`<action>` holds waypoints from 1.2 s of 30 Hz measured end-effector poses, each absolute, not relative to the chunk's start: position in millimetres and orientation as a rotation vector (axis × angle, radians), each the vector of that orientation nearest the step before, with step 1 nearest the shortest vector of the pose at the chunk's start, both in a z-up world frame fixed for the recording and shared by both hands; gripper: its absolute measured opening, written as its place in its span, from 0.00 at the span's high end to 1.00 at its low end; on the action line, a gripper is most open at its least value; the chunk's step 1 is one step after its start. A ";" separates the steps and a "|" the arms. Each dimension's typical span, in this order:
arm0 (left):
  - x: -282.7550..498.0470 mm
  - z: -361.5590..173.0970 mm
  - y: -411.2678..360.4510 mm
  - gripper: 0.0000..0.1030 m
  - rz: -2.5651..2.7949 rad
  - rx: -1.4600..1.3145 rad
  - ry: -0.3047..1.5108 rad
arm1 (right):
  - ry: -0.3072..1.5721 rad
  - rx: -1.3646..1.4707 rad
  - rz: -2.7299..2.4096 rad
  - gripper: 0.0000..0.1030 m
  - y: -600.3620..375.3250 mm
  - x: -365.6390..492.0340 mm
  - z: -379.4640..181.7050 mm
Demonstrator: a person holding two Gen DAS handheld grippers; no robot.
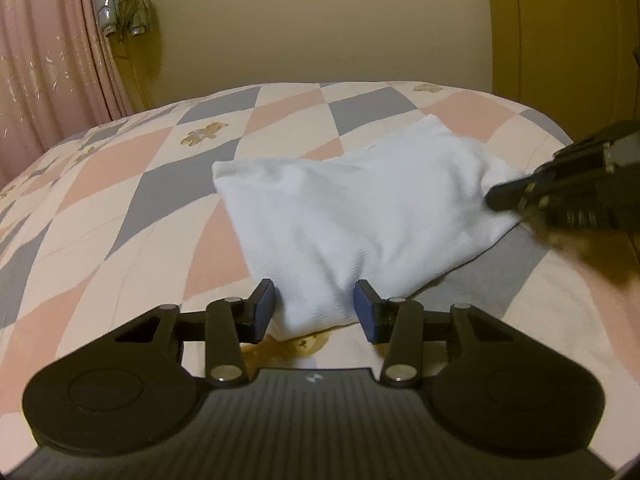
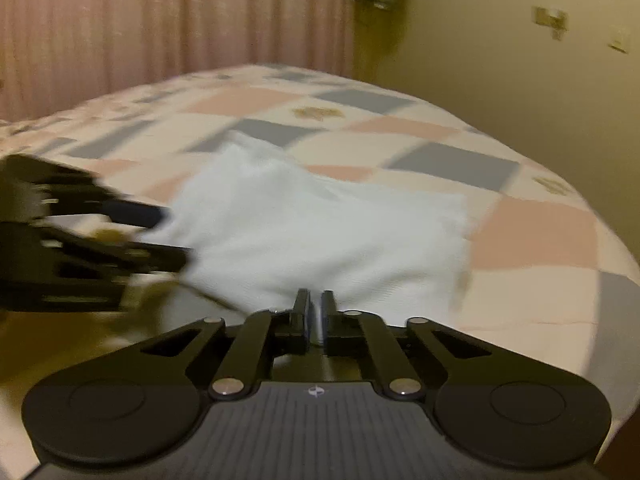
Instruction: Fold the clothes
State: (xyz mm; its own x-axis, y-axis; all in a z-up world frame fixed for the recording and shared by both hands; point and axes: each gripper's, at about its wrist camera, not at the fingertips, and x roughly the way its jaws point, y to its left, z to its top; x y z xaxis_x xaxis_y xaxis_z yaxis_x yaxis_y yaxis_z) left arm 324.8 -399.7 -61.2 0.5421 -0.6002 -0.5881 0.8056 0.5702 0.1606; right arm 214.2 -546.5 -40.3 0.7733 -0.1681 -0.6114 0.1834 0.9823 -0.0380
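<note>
- While the blue pads of the left gripper (image 1: 315,307) are spread either side of the near corner of the white garment (image 1: 352,216), no squeeze can be made out; fabric sits between them, that's about it.
- Over on the other side, the right gripper (image 2: 315,314) is pressed together on a thin edge of the same cloth, which is seen pinched between its pads.
- That white garment is laid in a folded, puffy slab on the patchwork quilt (image 1: 132,184), roughly mid-bed.
- Pink, grey and cream diamonds with little teddy bears are printed on the quilt.
- Pink curtains (image 1: 48,52) are hung behind the bed, and a silvery puffer jacket (image 1: 120,0) is hung beside them on the yellowish wall.
</note>
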 end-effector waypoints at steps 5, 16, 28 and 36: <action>328.3 -62.8 -398.7 0.51 -0.866 0.436 0.514 | 0.623 0.069 -0.245 0.97 -588.6 202.1 -35.1; 341.7 -43.2 -412.8 0.51 -0.895 0.413 0.456 | 0.552 0.076 -0.251 0.65 -621.6 246.6 -21.1; 395.0 -26.6 -414.2 0.48 -0.858 0.324 0.457 | 0.591 0.162 -0.223 0.77 -654.7 286.1 -31.0; 422.9 -37.6 -434.5 0.53 -0.859 0.354 0.488 | 0.520 0.145 -0.279 0.97 -653.2 273.7 -26.4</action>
